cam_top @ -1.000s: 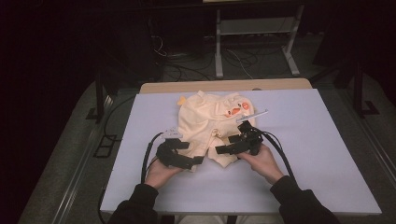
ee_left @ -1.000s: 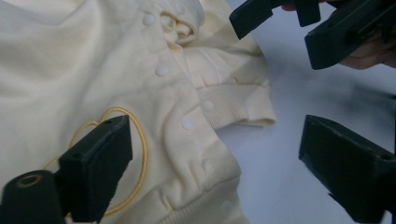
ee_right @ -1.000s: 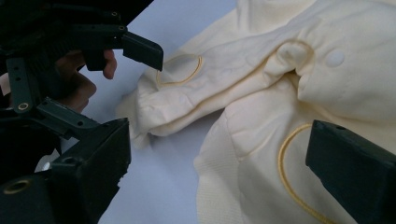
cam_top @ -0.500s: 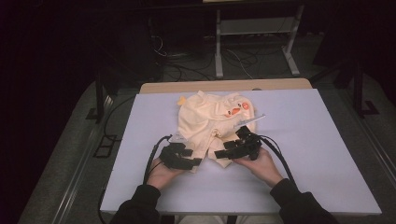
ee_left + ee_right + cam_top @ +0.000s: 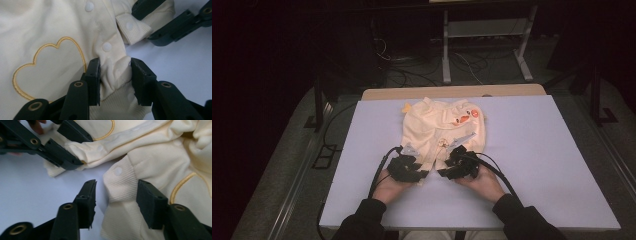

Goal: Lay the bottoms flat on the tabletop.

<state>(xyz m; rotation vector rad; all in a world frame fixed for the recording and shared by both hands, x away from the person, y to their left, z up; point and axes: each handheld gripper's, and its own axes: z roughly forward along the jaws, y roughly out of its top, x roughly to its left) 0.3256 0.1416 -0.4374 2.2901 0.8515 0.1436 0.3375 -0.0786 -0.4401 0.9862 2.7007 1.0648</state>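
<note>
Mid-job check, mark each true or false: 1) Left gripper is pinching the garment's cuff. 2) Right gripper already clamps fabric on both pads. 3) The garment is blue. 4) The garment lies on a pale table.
1) True: the left gripper has its jaws pressing the cream garment at a cuff.
2) False: the right gripper has just been closing, one pad still clear of the cuff.
3) False: it is cream.
4) True: the table is pale.

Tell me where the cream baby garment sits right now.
In the high view the cream baby garment lies on the table left of centre toward the far edge, its near cuffs between the left tongs and right tongs.
</note>
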